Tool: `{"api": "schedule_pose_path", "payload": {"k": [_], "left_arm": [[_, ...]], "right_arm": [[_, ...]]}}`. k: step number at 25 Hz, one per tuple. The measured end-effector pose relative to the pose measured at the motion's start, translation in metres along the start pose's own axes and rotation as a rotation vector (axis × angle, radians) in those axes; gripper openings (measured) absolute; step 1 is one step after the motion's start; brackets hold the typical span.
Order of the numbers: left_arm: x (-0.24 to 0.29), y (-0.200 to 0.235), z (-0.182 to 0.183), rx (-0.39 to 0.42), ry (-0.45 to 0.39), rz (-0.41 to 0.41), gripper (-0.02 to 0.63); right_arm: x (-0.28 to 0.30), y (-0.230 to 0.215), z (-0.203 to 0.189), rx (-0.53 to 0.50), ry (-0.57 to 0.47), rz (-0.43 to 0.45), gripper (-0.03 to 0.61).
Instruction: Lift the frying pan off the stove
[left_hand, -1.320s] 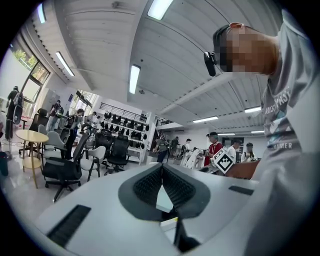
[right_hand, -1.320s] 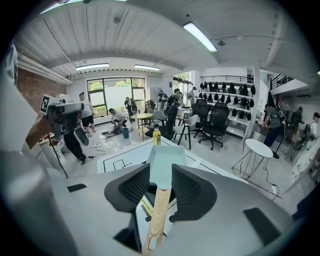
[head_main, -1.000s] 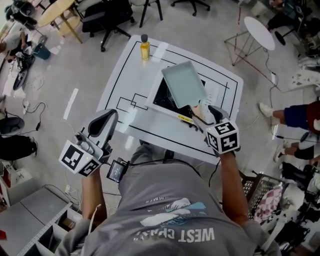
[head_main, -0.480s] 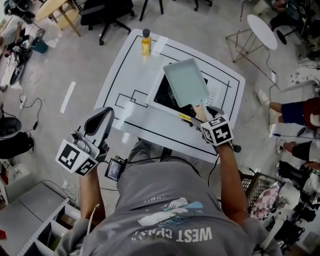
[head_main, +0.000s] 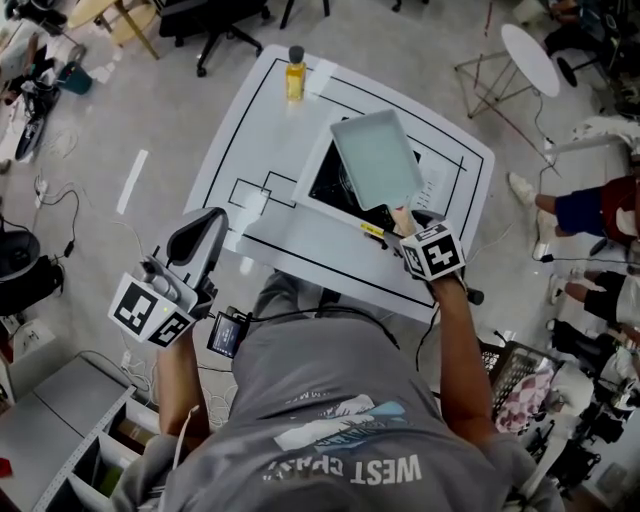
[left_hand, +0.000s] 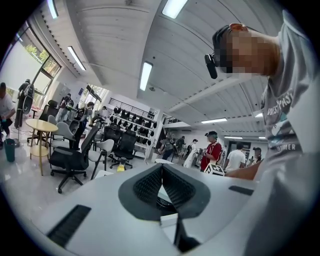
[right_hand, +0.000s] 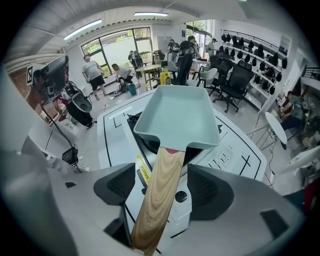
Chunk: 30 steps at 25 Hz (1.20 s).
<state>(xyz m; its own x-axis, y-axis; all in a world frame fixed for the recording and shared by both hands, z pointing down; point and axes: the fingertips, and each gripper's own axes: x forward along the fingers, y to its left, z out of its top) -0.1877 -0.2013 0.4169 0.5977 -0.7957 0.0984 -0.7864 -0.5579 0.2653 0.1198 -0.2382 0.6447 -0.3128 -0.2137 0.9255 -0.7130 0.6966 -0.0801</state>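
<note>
A pale green square frying pan (head_main: 377, 158) (right_hand: 176, 117) rests on the black stove (head_main: 325, 185) (right_hand: 135, 125) set in the white table (head_main: 260, 130). Its wooden handle (right_hand: 157, 190) points toward me. My right gripper (head_main: 405, 228) (right_hand: 165, 182) straddles that handle; its jaws are closing, and a gap still shows on each side of the wood. My left gripper (head_main: 200, 235) (left_hand: 161, 170) hangs off the table's near left edge, tilted upward, shut with nothing in it.
A yellow bottle (head_main: 294, 75) (right_hand: 163, 77) stands at the table's far edge. Black lines mark the tabletop. Office chairs and a round white side table (head_main: 528, 58) stand beyond, and a wire basket (head_main: 520, 385) sits at my right.
My right gripper has slid a little forward along the wooden handle toward the pan. The pan still rests on the stove, and the left gripper has stayed where it was.
</note>
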Motion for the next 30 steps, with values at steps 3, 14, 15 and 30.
{"api": "schedule_pose_path", "payload": {"k": [3,14,15,30], "left_arm": [[0.000,0.003,-0.002,-0.010,0.006,0.004,-0.005],[0.002,0.015,-0.004,-0.018,0.004,0.002,-0.005],[0.003,0.016,-0.006,-0.019,0.003,0.003,-0.005],[0.001,0.034,-0.005,-0.047,-0.018,0.017,-0.005]], "right_arm": [[0.005,0.002,-0.002,-0.010,0.031,-0.002,0.333],[0.019,-0.004,-0.011,-0.027,0.093,-0.010,0.325],[0.021,-0.006,-0.011,-0.025,0.098,-0.010,0.323],[0.043,-0.007,-0.012,-0.022,0.190,0.011,0.216]]}}
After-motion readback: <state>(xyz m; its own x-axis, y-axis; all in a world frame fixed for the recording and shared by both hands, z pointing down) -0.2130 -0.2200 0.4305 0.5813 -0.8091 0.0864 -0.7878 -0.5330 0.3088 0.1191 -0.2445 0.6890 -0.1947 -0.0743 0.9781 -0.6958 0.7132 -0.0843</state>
